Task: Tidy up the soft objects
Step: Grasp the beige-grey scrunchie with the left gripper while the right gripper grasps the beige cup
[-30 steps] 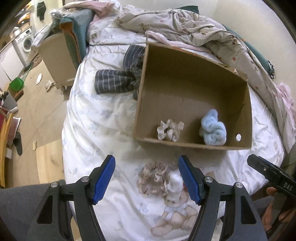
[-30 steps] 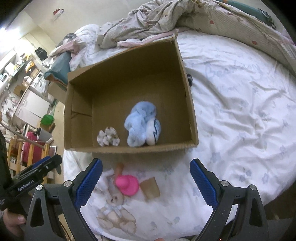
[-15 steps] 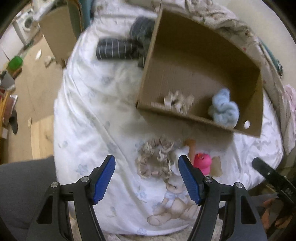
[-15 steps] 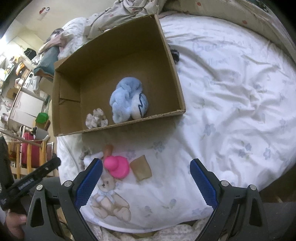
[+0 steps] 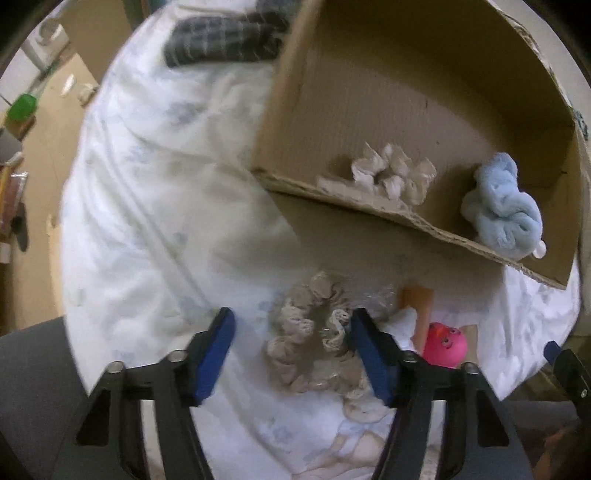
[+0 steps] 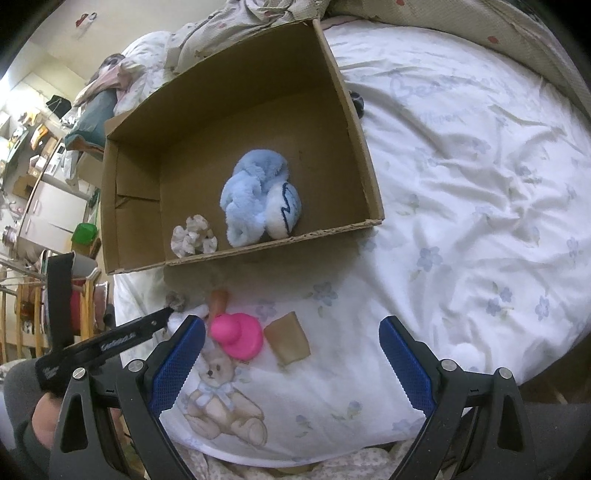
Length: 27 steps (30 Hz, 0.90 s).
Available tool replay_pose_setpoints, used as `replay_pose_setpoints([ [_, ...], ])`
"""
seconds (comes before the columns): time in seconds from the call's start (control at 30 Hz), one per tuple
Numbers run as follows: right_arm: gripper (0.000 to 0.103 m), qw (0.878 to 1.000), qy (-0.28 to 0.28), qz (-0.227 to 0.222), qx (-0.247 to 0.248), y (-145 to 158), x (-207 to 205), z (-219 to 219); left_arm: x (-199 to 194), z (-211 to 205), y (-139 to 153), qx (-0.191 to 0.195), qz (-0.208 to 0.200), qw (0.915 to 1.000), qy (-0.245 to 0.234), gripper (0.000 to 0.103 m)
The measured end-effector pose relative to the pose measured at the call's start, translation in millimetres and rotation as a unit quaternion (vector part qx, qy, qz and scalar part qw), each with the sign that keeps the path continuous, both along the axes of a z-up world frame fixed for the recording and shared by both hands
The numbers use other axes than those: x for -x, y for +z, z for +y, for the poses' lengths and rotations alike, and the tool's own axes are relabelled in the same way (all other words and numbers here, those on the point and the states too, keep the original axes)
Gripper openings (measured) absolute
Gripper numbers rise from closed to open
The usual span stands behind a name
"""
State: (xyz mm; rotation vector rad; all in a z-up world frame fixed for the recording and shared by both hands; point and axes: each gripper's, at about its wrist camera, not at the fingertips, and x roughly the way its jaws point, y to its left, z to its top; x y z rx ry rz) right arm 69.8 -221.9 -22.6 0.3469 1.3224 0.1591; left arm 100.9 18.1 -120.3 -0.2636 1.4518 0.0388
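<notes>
A beige lace scrunchie [image 5: 317,354] lies on the white bed sheet [image 5: 155,206], just in front of the cardboard box [image 5: 369,110]. My left gripper [image 5: 291,314] points down over it. Its jaws are closing with the scrunchie between them, and the left pad stands clear of it. The box holds a white scrunchie [image 5: 391,177] and a light blue plush [image 6: 255,192]. My right gripper [image 6: 291,321] is open above a pink rubber toy [image 6: 236,334] and a tan piece [image 6: 288,339]. Nothing is in its grip.
An orange piece [image 6: 218,299] lies beside the pink toy. A grey striped garment [image 5: 225,40] lies left of the box. A rumpled quilt [image 6: 424,22] runs along the back of the bed. The bed edge drops to a wooden floor [image 5: 44,140] at the left.
My left gripper has come down close over the beige scrunchie and its jaws have narrowed around it. The right gripper has barely moved.
</notes>
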Motion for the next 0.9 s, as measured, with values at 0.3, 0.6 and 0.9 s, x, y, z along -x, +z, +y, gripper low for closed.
replay_pose_setpoints([
  [0.3,0.101,1.0,-0.011,0.008,-0.006,-7,-4,-6,9,8,22,0.042,-0.025,0.9987,0.011,0.014],
  [0.6,0.1,0.999,0.003,0.023,-0.023,-19,-6,-5,48,31,70,0.038,-0.054,0.9976,0.022,0.014],
  [0.9,0.057,0.994,0.067,0.08,-0.011,-57,-4,16,55,23,73,0.023,-0.073,0.9971,-0.002,0.014],
])
